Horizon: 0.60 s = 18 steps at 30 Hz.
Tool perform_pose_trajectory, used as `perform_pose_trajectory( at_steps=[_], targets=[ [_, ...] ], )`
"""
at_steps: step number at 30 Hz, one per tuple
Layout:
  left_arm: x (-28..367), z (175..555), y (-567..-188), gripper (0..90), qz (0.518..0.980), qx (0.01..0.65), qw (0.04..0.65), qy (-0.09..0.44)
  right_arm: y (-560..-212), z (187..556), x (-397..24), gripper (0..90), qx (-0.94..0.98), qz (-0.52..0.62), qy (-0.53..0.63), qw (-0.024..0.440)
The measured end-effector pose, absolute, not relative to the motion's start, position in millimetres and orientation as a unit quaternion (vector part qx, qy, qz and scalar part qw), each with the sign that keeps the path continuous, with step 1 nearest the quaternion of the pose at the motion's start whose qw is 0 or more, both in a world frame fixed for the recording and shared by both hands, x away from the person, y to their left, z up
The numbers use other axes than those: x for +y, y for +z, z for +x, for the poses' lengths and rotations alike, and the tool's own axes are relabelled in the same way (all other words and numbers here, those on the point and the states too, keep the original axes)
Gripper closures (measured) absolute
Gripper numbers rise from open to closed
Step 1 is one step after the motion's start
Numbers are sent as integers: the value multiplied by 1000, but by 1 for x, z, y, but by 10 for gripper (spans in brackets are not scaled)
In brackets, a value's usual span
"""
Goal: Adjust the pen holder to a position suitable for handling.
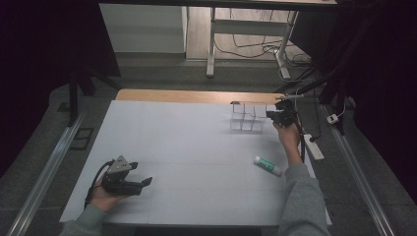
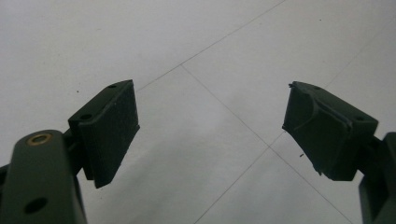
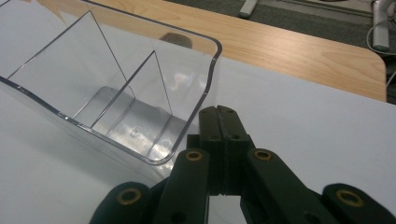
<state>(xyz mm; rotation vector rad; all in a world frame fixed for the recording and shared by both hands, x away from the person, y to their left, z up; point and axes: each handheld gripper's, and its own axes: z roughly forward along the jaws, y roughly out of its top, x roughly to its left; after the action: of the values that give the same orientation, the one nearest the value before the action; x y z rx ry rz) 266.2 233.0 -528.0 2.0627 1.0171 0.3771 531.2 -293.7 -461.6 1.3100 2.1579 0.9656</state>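
The clear box [image 1: 247,118] near the worktop's [image 1: 187,147] far right corner shows its dividers beside the closed right tool [image 3: 217,114], while the left tool [image 2: 210,130] gapes empty.

Clear plastic organiser box with thin dividers [image 3: 116,100]

The transparent rectangular box [image 1: 247,117] stands upright with its open side up, on the far right part of the white table cover. Thin clear walls divide it into several compartments, and all look empty.

Clearance: table middle open.
Clear bin [image 1: 247,118] blocks the far right; glue stick [image 1: 268,165] lies near the right forearm [image 1: 300,196].
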Motion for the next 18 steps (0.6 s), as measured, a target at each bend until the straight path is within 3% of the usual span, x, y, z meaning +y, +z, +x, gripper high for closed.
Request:
perform_pose_trajectory(
  at_steps=[18],
  targets=[
    [232, 267, -529, 174, 816, 400, 392, 147, -461, 529, -266, 896, 795, 450, 353, 203]
  ],
)
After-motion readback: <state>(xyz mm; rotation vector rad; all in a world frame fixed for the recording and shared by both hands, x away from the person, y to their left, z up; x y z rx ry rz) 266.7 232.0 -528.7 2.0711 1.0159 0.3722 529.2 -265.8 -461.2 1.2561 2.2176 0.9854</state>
